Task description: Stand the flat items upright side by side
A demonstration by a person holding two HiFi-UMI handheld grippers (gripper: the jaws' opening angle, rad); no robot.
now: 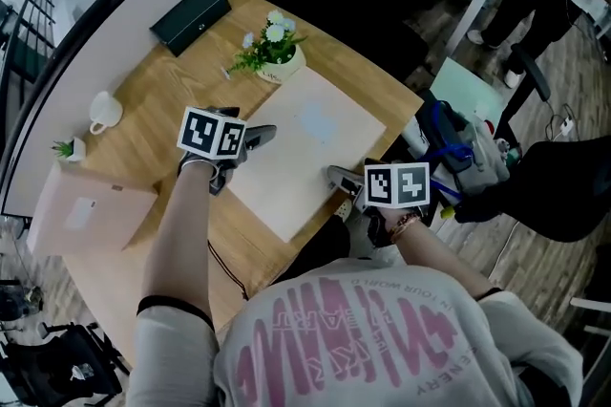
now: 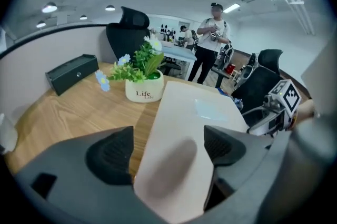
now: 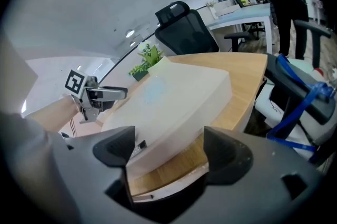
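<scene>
A big flat beige box (image 1: 307, 147) lies face down in the middle of the wooden table (image 1: 172, 80). My left gripper (image 1: 256, 138) is at its left edge and my right gripper (image 1: 338, 177) at its near right corner. In the left gripper view the box (image 2: 184, 123) runs between the spread jaws of the left gripper (image 2: 167, 146), and neither pad presses on it. The right gripper (image 3: 168, 146) is open too, with the box's corner (image 3: 174, 107) just ahead of its jaws. A second flat pinkish box (image 1: 86, 212) lies at the table's left end.
At the back of the table stand a white flower pot (image 1: 277, 63), a black case (image 1: 191, 17), a white mug (image 1: 103, 112) and a tiny potted plant (image 1: 69, 149). Bags and an office chair (image 1: 458, 147) crowd the table's right side. People stand further off.
</scene>
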